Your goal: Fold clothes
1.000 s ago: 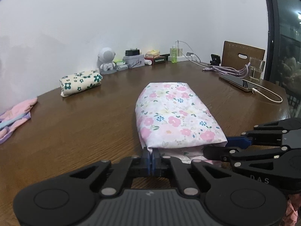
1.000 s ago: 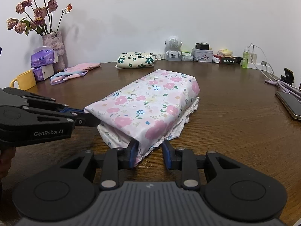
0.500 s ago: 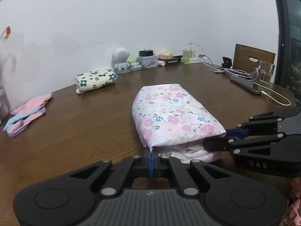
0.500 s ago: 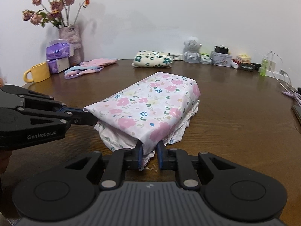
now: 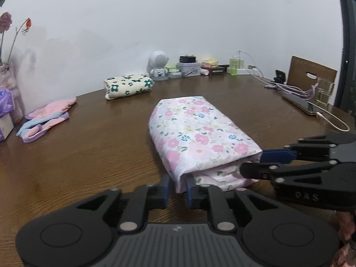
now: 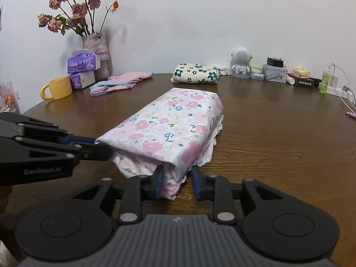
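Folded pink floral cotton garment (image 5: pixel 198 133) lying mid-way across the brown wooden worktop (image 5: pixel 89 151).
Left gripper (image 5: pixel 178 185) and right gripper (image 6: pixel 176 183) fingers parted, loosely straddling its near corners, gripping nothing; dried roses standing in a vase (image 6: pixel 98 53).

I see the pink floral garment (image 5: pixel 195 133) folded into a thick oblong bundle, lying flat on the brown table (image 5: pixel 89 146); its smooth top layer wraps over the near end; looser white folds peek out beneath (image 6: pixel 138 164).
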`<state>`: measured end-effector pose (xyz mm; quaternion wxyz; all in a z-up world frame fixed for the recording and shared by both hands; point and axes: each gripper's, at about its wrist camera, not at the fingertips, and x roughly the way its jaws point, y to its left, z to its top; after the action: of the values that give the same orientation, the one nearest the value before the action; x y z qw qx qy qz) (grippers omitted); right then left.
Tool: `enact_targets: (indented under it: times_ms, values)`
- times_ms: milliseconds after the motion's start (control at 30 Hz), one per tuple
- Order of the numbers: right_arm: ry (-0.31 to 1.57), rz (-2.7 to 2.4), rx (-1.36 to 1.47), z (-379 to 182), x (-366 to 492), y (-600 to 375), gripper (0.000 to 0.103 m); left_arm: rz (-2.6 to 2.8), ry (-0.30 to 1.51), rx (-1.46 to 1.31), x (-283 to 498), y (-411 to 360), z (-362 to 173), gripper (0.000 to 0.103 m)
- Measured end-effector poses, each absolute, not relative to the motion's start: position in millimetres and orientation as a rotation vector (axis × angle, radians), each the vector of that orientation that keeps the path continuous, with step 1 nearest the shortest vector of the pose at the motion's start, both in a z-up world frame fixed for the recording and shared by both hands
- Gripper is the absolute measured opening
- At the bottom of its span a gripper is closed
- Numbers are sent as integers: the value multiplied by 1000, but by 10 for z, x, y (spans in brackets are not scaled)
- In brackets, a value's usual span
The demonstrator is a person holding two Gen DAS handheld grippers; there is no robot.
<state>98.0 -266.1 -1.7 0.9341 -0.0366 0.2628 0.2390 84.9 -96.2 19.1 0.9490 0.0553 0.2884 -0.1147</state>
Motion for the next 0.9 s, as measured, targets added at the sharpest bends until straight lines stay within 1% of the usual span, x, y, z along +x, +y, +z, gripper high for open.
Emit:
enact_targets:
  times_ms: [167,200,233,267,300,333,500,567,633,667,700,733,767,900]
  values:
    - [539,464,-59,-18,990,-2673,29,-218,568,89,858,-939,208,22]
    - [542,462,-54,-22,1003,-2676,28,-216,565,86,858,-932,211,18]
    - [545,459,-50,-26,1015,-2679,22,-216,565,80,861,-918,212,9]
    - [548,456,-46,-30,1028,-2682,16,-224,570,73,869,-906,208,7]
    - [551,453,-41,-33,1041,-2685,14,-232,576,66,876,-894,203,4]
    - [554,450,-37,-37,1054,-2688,11,-234,581,53,886,-882,196,3]
    - [562,452,-38,-61,1051,-2677,9,-240,596,14,917,-848,166,2]
    - [563,455,-37,-54,1033,-2681,9,-236,599,18,916,-850,162,3]
    - [564,459,-36,-46,1013,-2684,11,-232,603,38,892,-862,176,11]
    - [564,460,-35,-43,1004,-2686,14,-229,598,52,865,-868,186,16]
    - [564,462,-35,-39,994,-2688,16,-227,593,65,837,-874,196,28]
    - [565,464,-35,-35,984,-2690,23,-226,583,81,808,-878,199,35]
    - [565,466,-34,-31,974,-2692,27,-224,584,89,805,-882,196,35]
    - [567,473,-32,-16,935,-2700,28,-232,604,66,840,-866,173,34]
